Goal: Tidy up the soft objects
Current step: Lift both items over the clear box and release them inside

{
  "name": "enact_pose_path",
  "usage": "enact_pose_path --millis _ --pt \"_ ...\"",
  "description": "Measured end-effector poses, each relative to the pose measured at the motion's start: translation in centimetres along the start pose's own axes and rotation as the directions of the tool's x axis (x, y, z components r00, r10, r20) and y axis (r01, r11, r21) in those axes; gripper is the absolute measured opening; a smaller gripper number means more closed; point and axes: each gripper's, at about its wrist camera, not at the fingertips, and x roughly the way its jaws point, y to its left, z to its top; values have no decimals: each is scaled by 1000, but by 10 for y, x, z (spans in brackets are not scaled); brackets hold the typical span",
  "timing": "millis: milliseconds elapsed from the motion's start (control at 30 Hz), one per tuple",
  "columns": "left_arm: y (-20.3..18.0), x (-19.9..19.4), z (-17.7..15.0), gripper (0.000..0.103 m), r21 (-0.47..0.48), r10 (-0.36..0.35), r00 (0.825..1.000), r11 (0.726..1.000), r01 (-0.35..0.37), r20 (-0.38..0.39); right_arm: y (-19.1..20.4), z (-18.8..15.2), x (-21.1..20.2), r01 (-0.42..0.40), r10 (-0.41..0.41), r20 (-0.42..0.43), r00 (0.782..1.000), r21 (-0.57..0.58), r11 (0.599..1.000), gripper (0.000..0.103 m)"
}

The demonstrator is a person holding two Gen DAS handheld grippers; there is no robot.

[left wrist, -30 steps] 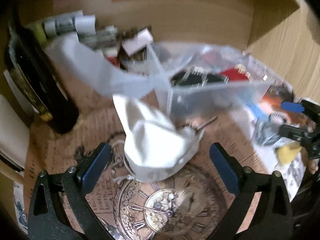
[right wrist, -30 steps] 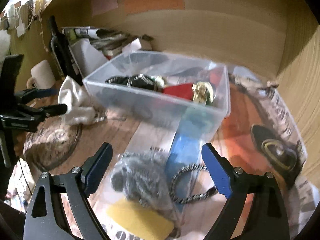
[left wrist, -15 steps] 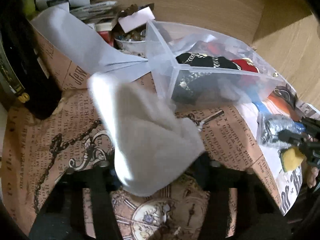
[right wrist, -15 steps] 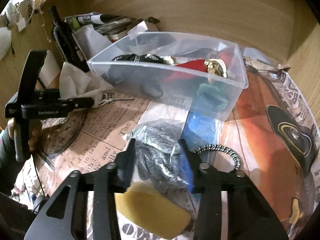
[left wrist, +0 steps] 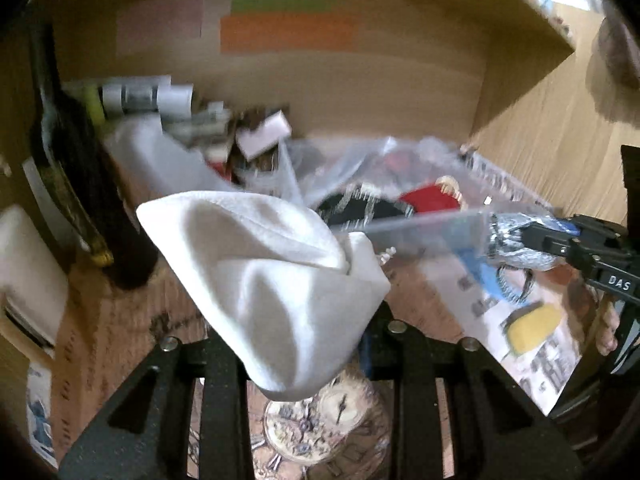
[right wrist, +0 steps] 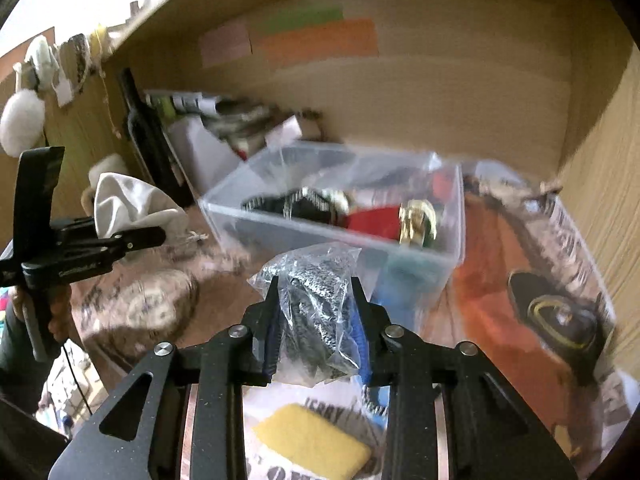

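My left gripper (left wrist: pixel 296 344) is shut on a white cloth (left wrist: pixel 272 280) and holds it lifted above the table, left of the clear plastic bin (left wrist: pixel 420 228). The cloth hides the fingertips. It also shows in the right wrist view (right wrist: pixel 128 204). My right gripper (right wrist: pixel 316 320) is shut on a clear bag of grey knitted fabric (right wrist: pixel 316 308), raised in front of the bin (right wrist: pixel 332 232). The bin holds black, red and gold soft items. A yellow sponge (right wrist: pixel 312 444) lies on the table below the right gripper.
A dark bottle (left wrist: pixel 80 184) stands at the left. Papers and small boxes (left wrist: pixel 192 120) are piled at the back by the wooden wall. A blue item (left wrist: pixel 480 276) with a cord lies beside the bin. Printed paper (right wrist: pixel 560 312) covers the table.
Both grippers shut on their items and lifted them: the left raised the white cloth off the table, the right raised the bag of grey fabric toward the bin.
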Motion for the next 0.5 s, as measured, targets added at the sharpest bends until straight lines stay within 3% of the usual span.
enact_pose_path --millis 267,500 --pt "-20 -13 38 30 13 -39 991 999 37 126 5 34 -20 32 -30 134 991 -12 999 27" --pt "-36 -6 67 30 25 -56 983 998 53 173 0 59 -19 62 -57 203 977 -19 998 27"
